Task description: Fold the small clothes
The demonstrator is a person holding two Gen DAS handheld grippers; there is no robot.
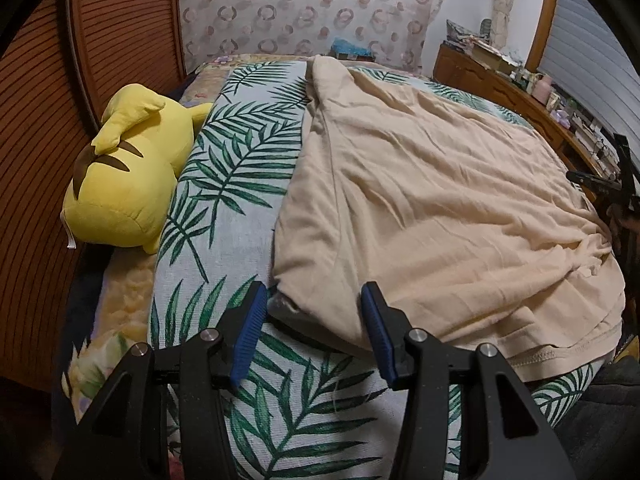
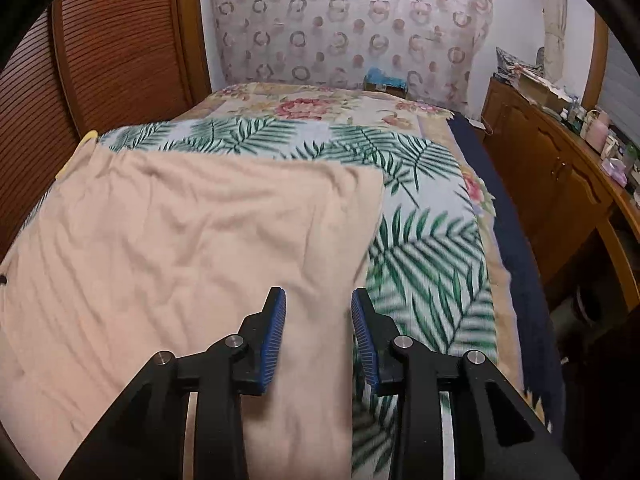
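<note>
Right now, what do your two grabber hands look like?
Both look alike. The left gripper and the right gripper are made of black plastic arms with triangle-shaped holes and round silver bolts at the joints. Each finger ends in a blue ribbed pad. I see no cables, labels or sleeves.

Wrinkled beige garment [image 1: 432, 208] flat on bed

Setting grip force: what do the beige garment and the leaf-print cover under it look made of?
Beige garment: thin, matte knit, probably cotton jersey; soft creases, stitched hem. Leaf-print cover: flat-woven, matte, maybe cotton; fine weave grain, lies smooth.
</note>
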